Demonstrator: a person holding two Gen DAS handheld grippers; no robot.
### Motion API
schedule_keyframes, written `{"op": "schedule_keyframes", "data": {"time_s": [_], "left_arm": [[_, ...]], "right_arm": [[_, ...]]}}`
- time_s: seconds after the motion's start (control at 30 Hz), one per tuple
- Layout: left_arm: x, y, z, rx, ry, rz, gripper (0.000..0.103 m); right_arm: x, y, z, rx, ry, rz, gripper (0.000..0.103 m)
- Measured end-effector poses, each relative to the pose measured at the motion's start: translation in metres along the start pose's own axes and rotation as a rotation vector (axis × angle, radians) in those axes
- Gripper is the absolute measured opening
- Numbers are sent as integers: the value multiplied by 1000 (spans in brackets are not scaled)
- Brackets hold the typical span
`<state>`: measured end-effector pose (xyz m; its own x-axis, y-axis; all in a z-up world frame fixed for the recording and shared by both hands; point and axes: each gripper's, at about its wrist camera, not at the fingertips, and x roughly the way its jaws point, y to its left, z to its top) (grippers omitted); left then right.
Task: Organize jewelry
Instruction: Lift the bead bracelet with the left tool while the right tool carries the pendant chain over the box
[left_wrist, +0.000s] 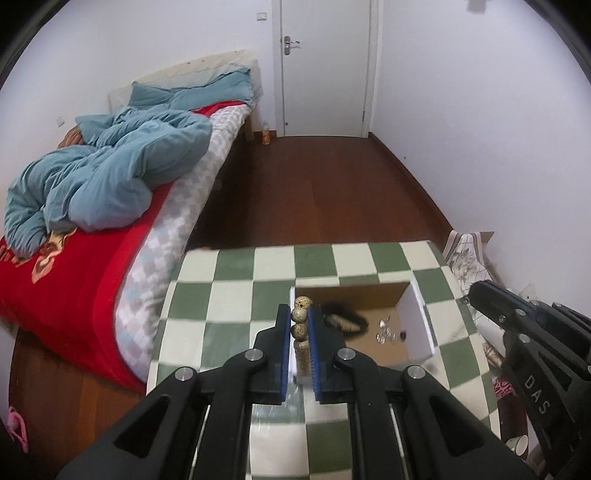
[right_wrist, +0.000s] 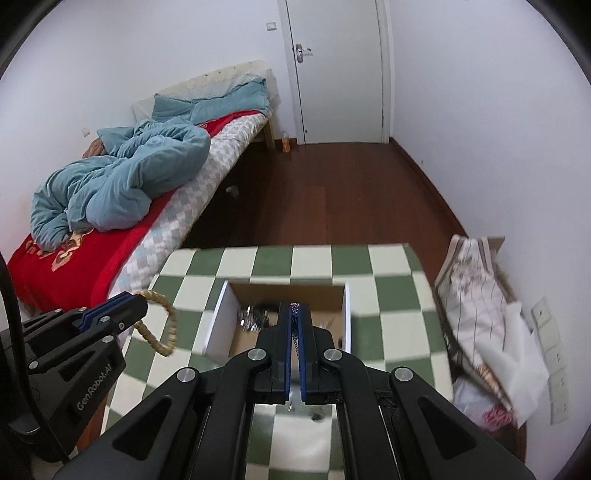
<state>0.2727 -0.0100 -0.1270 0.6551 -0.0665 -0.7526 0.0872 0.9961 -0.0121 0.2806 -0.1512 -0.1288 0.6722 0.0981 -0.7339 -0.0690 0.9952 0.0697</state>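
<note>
A bead bracelet (left_wrist: 301, 325) of speckled tan beads is gripped between the pads of the left claw (left_wrist: 301, 332), which is held just short of the near-left corner of an open cardboard box (left_wrist: 413, 317) on the checked desk (left_wrist: 229, 273). In the right wrist view the rest of that bracelet is seen hanging as a loop below the left claw, over the desk and outside the box wall. The right claw (right_wrist: 294, 321) is clenched on a thin chain (right_wrist: 294, 334), whose links are seen between the blue pads and trailing down; it is poised over the near edge of the box. Inside the box a dark bangle (left_wrist: 341, 319) and a small heap of silvery pieces (left_wrist: 386, 328) are already lying on the floor of it. The step in hand is judged to be the dropping of both pieces into the box. For that to be done well, the left claw should first be carried forward and to the right until the whole hanging loop is past the wall, otherwise the bracelet may be draped over the rim or dropped onto the desk. The chain should be lowered until most of it is piled on the box floor before the pads are parted, so that it is not tangled with the silvery heap.
</note>
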Motion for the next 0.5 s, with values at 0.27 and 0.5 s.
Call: {"op": "schedule_keyframes", "data": {"time_s": [0.27,0.5], "left_arm": [[42,-4,19,10,27,-2,6],[78,2,12,-2,87,9,6]], "right_arm": [[53,-3,32,-23,23,-19,3],[104,-6,18,-23,100,-31,3]]}}
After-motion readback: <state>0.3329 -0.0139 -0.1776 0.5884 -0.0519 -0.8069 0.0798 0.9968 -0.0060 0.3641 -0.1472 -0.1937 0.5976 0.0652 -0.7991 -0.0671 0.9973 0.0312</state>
